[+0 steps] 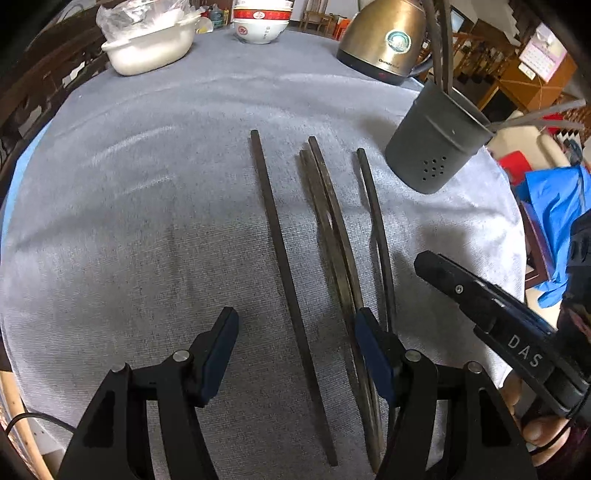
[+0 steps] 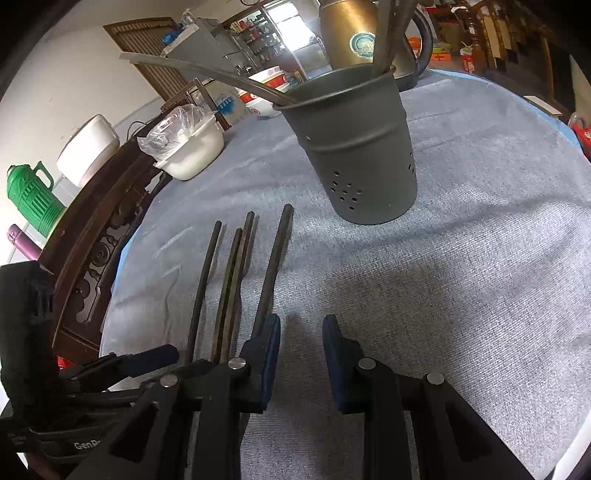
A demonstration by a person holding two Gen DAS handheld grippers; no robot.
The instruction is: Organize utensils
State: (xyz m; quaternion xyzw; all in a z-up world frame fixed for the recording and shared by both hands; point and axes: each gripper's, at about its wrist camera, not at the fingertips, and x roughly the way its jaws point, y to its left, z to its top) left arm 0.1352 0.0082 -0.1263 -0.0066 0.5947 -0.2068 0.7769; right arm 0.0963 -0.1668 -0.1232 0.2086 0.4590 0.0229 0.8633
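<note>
From the left wrist view, a dark grey metal holder (image 1: 436, 147) stood at the far right of the bench (image 1: 147, 184), a tapered can with a ridge round its wall and small drain holes near its base. Several grey utensil handles (image 1: 441, 55) stuck up and out of its mouth. Four dark chopsticks lay on the grey ribbed cloth, all with their long axes running away from the camera: a single left chopstick (image 1: 280, 258), a touching middle pair (image 1: 332, 229) and a thin right chopstick (image 1: 376, 229). The left gripper (image 1: 295, 325) was spread wide, its blue pads either side of the left chopstick and holding nothing. The right gripper (image 1: 436, 264) reached in from the right edge, just beside the right chopstick; whether it was parted could not be told here. Farther back sat a white tub (image 1: 147, 51) with a crumpled plastic bag in it, stacked red-and-white bowls (image 1: 260, 22) and a brass-coloured kettle (image 1: 384, 40).

From the right wrist view, the holder (image 2: 354, 147) stood upright ahead, with flat grey handles (image 2: 207, 72) leaning over its rim. The four chopsticks (image 2: 236, 273) lay to the left of it, pointing toward the far side, square-ended. The right gripper (image 2: 301, 325) was parted and empty, its left pad against the nearest chopstick (image 2: 271, 266). The left gripper (image 2: 159, 354) showed at lower left. The white tub (image 2: 192, 151) sat at the bench's left rim.
</note>
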